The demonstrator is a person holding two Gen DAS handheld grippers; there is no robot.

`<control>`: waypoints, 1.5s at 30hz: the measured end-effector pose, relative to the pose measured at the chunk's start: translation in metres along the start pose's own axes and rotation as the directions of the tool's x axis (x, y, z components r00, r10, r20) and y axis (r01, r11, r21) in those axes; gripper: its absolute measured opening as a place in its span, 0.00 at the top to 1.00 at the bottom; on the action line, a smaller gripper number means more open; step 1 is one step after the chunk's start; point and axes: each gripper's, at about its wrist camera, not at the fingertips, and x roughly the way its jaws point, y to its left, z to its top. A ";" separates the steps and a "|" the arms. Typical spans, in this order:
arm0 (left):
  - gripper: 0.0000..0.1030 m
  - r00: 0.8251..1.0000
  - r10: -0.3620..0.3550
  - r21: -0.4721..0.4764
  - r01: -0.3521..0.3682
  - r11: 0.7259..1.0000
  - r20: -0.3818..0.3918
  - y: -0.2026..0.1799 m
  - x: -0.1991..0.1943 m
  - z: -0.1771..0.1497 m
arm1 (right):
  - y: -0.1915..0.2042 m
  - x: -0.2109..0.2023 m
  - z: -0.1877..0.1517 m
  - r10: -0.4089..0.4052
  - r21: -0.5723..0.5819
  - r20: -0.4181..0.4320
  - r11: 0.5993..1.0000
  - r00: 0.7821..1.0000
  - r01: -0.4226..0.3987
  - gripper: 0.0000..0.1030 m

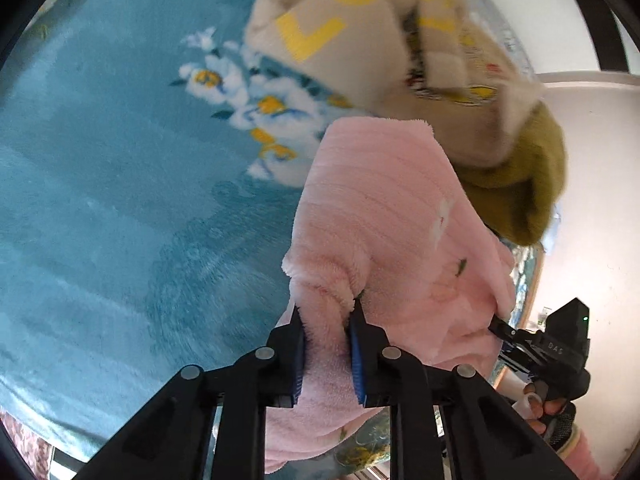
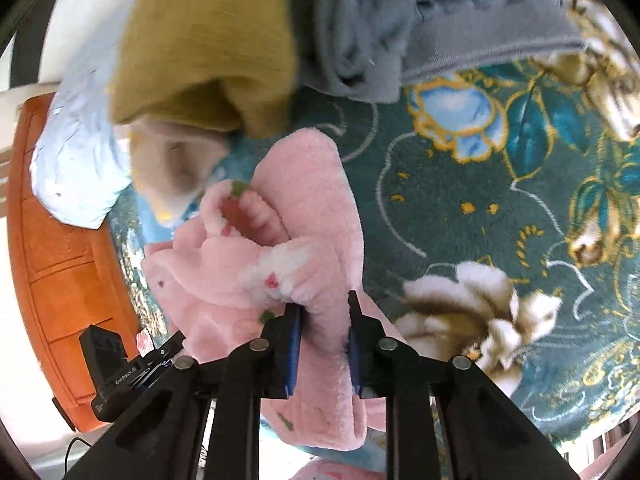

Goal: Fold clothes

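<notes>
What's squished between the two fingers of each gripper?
The pink fleece. The left gripper pinches a fold of it in the left wrist view, and the right gripper pinches another fold in the right wrist view.

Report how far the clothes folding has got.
Nothing looks folded yet. In hand: the pink fleece garment, pinched by the left gripper and right gripper, bunched. Left: the beige garment, mustard garment and grey garment, heaped on the blanket.

Pink fleece garment (image 1: 384,216), teal floral blanket (image 1: 120,200), mustard cloth (image 2: 208,40)
</notes>
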 end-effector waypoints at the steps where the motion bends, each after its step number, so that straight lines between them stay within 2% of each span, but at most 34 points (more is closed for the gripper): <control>1: 0.81 1.000 -0.008 0.009 0.008 1.000 0.009 -0.003 -0.006 -0.003 | 0.004 -0.008 -0.002 0.002 -0.009 0.015 1.000 1.000 -0.001 0.80; 6: 0.81 0.996 -0.075 0.056 0.072 0.996 0.056 -0.029 -0.040 -0.016 | 0.031 -0.042 -0.024 0.014 -0.035 0.100 0.999 0.995 -0.010 0.80; 9: 0.81 0.992 -0.099 0.109 0.090 0.990 0.075 -0.052 -0.044 -0.022 | 0.030 -0.072 -0.042 0.027 -0.039 0.150 0.999 0.988 -0.022 0.80; 17: 0.81 0.979 -0.121 0.259 0.076 0.963 0.161 -0.118 -0.096 -0.062 | 0.010 -0.142 -0.061 0.113 -0.092 0.242 0.991 0.964 -0.093 0.80; 21: 0.81 0.964 -0.120 0.264 0.055 0.963 0.236 -0.145 -0.098 -0.088 | -0.007 -0.169 -0.060 0.170 -0.151 0.250 0.979 0.953 -0.135 0.80; 25: 0.81 0.948 -0.131 0.239 0.061 0.969 0.289 -0.170 -0.093 -0.124 | -0.027 -0.200 -0.053 0.195 -0.220 0.233 0.965 0.953 -0.144 0.80; 30: 0.81 0.951 -0.137 0.199 0.083 0.977 0.276 -0.198 -0.079 -0.160 | -0.055 -0.240 -0.053 0.213 -0.282 0.231 0.948 0.949 -0.144 0.80; 35: 0.81 0.953 -0.129 0.247 0.060 0.967 0.274 -0.229 -0.078 -0.177 | -0.081 -0.263 -0.060 0.234 -0.277 0.253 0.947 0.939 -0.162 0.80; 40: 0.81 0.953 -0.161 0.333 0.070 0.940 0.255 -0.257 -0.071 -0.176 | -0.099 -0.280 -0.069 0.222 -0.227 0.312 0.961 0.924 -0.154 0.80; 45: 0.81 0.963 -0.226 0.391 0.152 0.908 0.150 -0.285 -0.042 -0.168 | -0.122 -0.313 -0.088 0.161 -0.155 0.405 0.982 0.900 -0.106 0.80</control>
